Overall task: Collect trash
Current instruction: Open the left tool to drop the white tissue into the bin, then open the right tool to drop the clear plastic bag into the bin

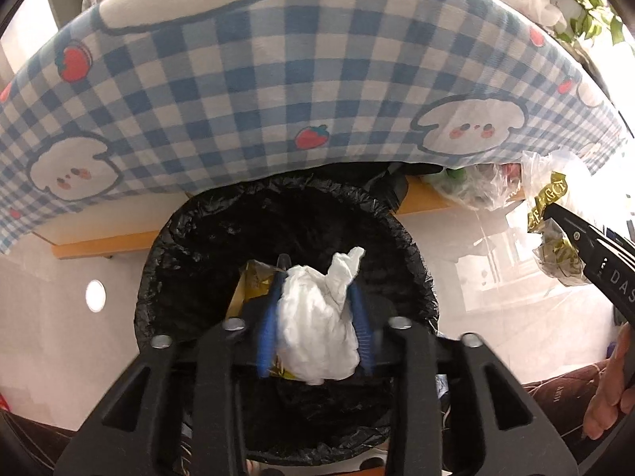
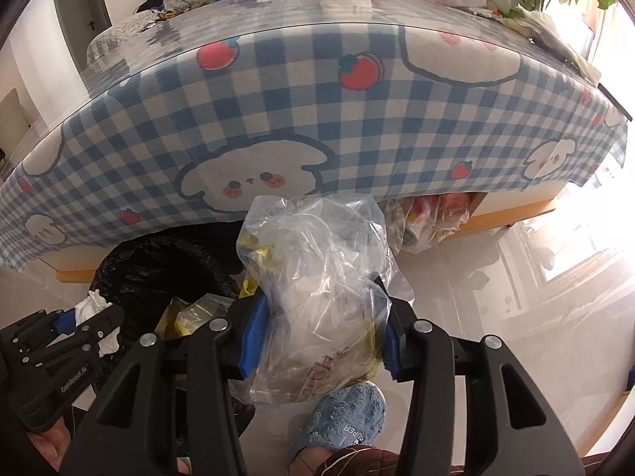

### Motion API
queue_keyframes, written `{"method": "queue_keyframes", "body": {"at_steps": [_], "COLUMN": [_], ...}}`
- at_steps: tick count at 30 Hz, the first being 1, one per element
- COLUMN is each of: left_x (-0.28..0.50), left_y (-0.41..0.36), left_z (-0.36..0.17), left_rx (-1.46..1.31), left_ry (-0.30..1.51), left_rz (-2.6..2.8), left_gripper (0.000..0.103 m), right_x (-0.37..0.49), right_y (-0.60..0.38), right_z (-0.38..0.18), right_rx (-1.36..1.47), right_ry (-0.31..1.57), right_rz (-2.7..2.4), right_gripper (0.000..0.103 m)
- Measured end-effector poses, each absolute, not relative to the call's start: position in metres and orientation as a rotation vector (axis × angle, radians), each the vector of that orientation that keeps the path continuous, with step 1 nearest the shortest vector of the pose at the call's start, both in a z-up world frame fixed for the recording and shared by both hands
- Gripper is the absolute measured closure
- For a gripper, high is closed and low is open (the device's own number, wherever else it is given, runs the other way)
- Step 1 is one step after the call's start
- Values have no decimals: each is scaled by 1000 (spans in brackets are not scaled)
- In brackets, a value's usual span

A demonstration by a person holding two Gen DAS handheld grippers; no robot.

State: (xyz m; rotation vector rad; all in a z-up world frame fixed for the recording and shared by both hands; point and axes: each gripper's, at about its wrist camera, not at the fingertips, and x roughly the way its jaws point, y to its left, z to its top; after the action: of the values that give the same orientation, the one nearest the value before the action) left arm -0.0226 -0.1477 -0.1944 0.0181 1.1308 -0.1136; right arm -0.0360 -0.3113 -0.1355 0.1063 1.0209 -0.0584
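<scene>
Hovering over the bin: left gripper [image 1: 315, 317] has its blue pads [image 1: 265, 331] pinched on a crumpled white tissue wad [image 1: 317, 329], held directly above the open mouth of the trash bin [image 1: 190, 246] with its black liner. Yellow wrapper scraps [image 1: 248, 281] already lie inside the bin, just behind the tissue.

Right gripper [image 2: 319, 333] is clamped on a clear plastic bag [image 2: 317, 277] stuffed with yellow wrappers and other scraps; jaws squeeze the bag at its middle, the top bulging up past the fingertips. Bag sits in the air just right of the bin rim [image 2: 158, 254], not over the opening.

Both are in front of a table under a blue checked tablecloth [image 1: 278, 79] with bunny and strawberry print. Blue fuzzy slipper [image 2: 345, 416] is on the tiled floor below the right gripper. More bagged clutter [image 2: 432, 218] sits under the table edge.
</scene>
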Motion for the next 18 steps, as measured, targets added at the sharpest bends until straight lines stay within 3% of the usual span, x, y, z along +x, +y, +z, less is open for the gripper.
{"method": "queue_keyframes", "body": {"at_steps": [1, 3, 8, 15, 18], "left_x": [-23, -23, -23, -30, -33], "left_y": [-148, -146, -134, -108, -99], "left_z": [-194, -193, -191, -182, -180], "left_rx": [24, 27, 12, 6, 27], "left_ry": [1123, 1112, 1108, 1059, 1053], "left_rz": [-112, -101, -83, -43, -37], "left_gripper": [52, 42, 31, 7, 6], "right_x": [-36, -35, -35, -40, -42], "right_y": [-310, -309, -301, -279, -267], "right_z": [-135, -135, -136, -136, -135], "right_rx": [106, 103, 92, 87, 85], "right_ry": [1020, 1020, 1021, 1016, 1011], "right_rz": [-58, -54, -46, -24, -12], "right_gripper": [58, 58, 58, 57, 57]}}
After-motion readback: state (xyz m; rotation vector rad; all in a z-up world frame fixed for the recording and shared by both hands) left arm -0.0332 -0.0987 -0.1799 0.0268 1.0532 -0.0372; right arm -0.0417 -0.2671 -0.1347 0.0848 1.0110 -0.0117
